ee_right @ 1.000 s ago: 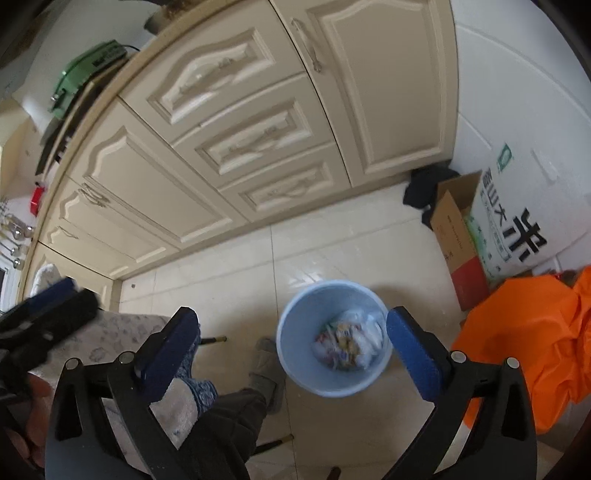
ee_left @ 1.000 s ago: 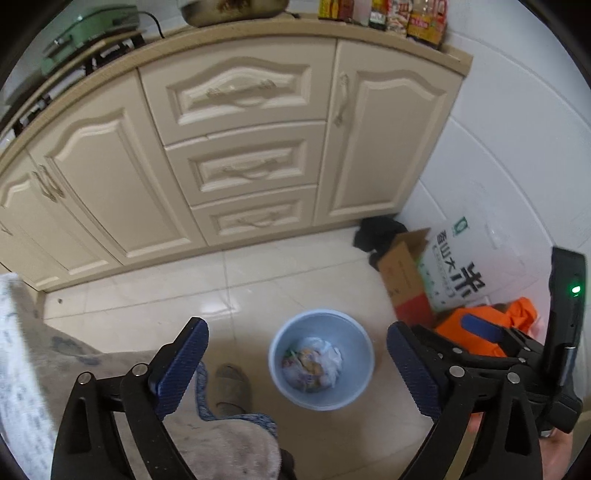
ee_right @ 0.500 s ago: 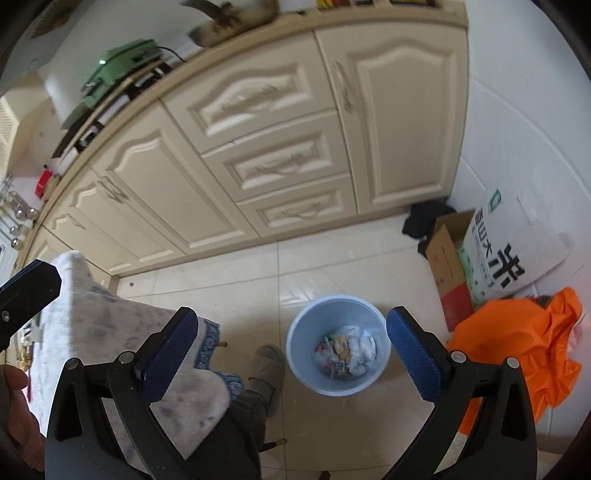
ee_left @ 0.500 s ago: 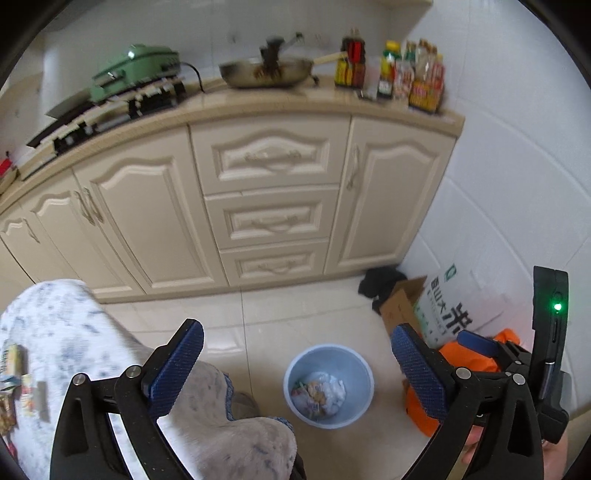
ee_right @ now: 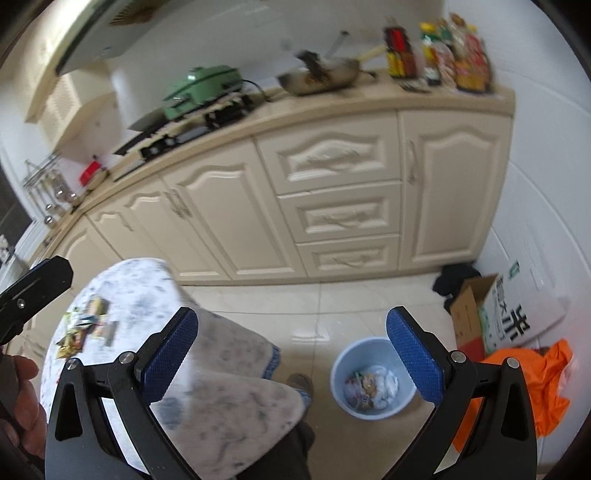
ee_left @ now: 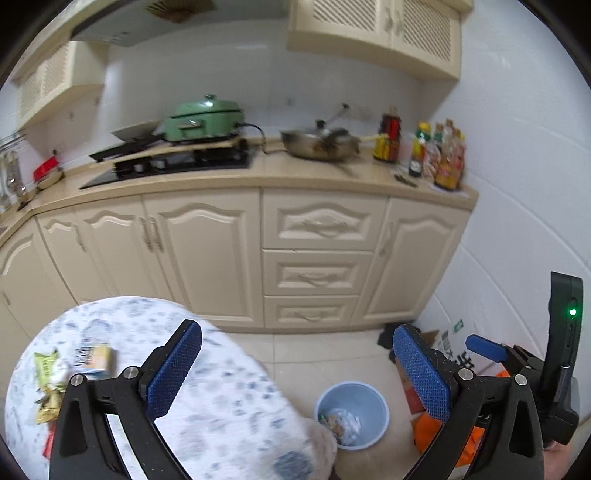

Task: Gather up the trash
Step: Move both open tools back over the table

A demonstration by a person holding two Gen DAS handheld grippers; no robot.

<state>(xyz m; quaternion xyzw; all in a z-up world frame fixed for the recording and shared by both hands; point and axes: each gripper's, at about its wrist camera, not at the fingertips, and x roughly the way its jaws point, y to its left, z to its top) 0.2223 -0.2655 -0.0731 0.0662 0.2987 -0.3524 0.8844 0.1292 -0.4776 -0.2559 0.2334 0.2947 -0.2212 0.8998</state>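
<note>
Left wrist view: left hand-held gripper [ee_left: 295, 373] gaped wide, empty, jaws just opened further.
Right hand-held gripper [ee_right: 291, 354]: wide, empty.
Wrappers [ee_left: 50, 384] on table [ee_left: 221, 398]: light, crinkly; likely pinch an edge.

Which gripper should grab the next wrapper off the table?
Probably left. The left gripper is open with the wrappers just beside its left finger; from the right gripper, also open, they lie further off.

Home kitchen. Cream panelled cabinets [ee_left: 207, 254] with drawers; on the tabletop [ee_left: 258, 177] above them, a black gas hob [ee_left: 177, 164], green electric pot [ee_left: 203, 120], wok [ee_left: 317, 146], sauce bottles [ee_left: 436, 155]. Wall cupboards [ee_left: 376, 29] overhead; tiled floor [ee_right: 332, 306] below.
</note>
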